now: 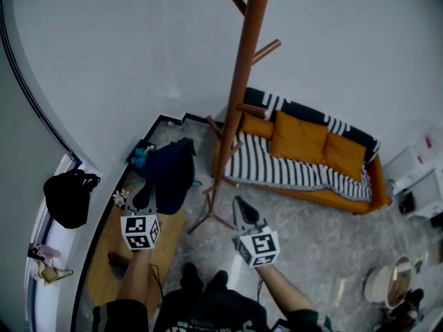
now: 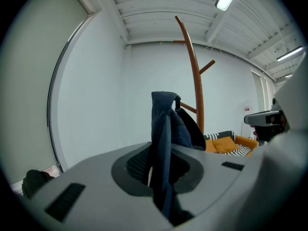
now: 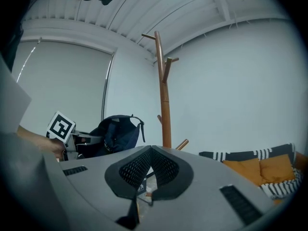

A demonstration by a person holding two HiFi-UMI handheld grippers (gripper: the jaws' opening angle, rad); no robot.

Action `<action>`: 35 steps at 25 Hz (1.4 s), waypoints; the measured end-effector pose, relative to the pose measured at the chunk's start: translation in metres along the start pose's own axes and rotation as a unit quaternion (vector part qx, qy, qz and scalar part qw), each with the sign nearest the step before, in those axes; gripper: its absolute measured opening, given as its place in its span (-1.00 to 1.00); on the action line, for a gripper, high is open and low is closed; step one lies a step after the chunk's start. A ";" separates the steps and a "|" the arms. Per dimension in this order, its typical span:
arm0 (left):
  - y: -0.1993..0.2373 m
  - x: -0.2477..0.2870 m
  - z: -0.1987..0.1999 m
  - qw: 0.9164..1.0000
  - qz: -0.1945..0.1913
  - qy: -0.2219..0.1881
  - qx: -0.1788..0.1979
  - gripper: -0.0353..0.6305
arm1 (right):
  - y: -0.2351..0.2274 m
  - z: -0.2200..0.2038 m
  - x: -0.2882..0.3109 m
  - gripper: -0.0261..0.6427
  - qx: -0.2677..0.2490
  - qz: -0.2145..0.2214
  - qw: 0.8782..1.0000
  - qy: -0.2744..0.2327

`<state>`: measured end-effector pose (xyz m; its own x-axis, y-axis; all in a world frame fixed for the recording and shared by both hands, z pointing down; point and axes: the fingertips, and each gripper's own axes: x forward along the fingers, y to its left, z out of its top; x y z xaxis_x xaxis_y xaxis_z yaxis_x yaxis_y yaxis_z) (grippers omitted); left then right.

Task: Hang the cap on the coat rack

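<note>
Nearest the lens, two forearms reach fwd from the bottom of the head view, each w/ a marker cube on top. The left hand-held gripper [image 1: 143, 198] is clamped on the cap [image 1: 169, 175]. In the left gripper view dark blue fabric runs straight down btw the pads, pinched, w/ the rest of the cap standing up above the jaws. So the cap is in the air, over the far end of the desk [image 1: 104, 268] & left of the coat rack [image 1: 242, 81], not touching the pole as far as I can tell. The right hand-held gripper [image 1: 240, 206] has its jaws together at the tips w/ nothing in them; it sits just right of the rack's base, pointing toward the pole. Step in hand, I'd judge: carry phase, i.e. cap grasped, not hung yet. Nxt move prob. calls for raising the left arm up & in toward the pole, so the cap's opening or back strap can drop over one of the upward-angled pegs [image 1: 266, 50]. The pinch shouldn't be let go until the fabric is seated on a peg. Pose: left forearm stretched out, its jaws about level w/ a slight downward tilt; right forearm likewise, angled in toward the rack. A striped sofa [image 1: 304, 158] w/ orange cushions is behind the rack, well apart from both arms.
</note>
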<state>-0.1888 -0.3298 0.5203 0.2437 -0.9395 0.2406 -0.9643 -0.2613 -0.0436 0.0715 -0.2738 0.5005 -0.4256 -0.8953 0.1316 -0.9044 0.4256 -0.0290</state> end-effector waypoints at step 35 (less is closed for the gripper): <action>-0.002 0.122 0.065 0.995 -0.043 -0.019 0.089 -0.82 | -0.048 -0.004 0.002 -0.93 0.003 -0.073 0.997 0.015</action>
<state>-0.1502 -0.4586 0.4864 0.3312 -0.9191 0.2137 -0.9069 -0.3726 -0.1969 0.1141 -0.2957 0.5060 -0.2879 -0.9434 0.1647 -0.9570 0.2897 -0.0135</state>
